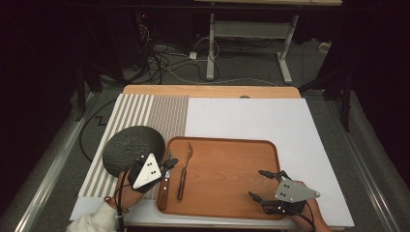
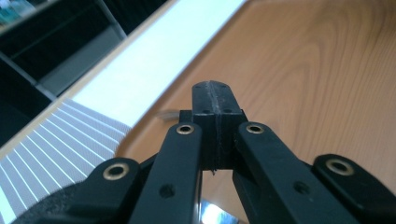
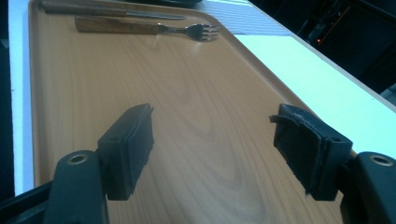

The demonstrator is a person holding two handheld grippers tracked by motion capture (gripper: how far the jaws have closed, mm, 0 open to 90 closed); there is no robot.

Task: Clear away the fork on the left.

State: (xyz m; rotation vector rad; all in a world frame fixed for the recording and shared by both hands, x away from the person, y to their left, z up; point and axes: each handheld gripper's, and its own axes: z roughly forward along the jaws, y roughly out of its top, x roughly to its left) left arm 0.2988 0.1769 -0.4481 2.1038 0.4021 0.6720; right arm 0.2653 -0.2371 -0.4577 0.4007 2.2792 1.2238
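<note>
Your left tongs (image 1: 170, 163) pressed together on the knife (image 1: 164, 189) at the tray's (image 1: 227, 193) left edge, blade mostly hidden underneath, fork (image 1: 183, 171) just beside, your right tongs (image 1: 263, 186) spread wide over bare tray.

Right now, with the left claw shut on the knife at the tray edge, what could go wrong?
1. The left claw holds the knife near its blade, so the long handle may swing or slip when lifted.
2. The fork lies close beside the knife and could get knocked.
3. The right claw hangs open low over the tray and might bump it.
</note>
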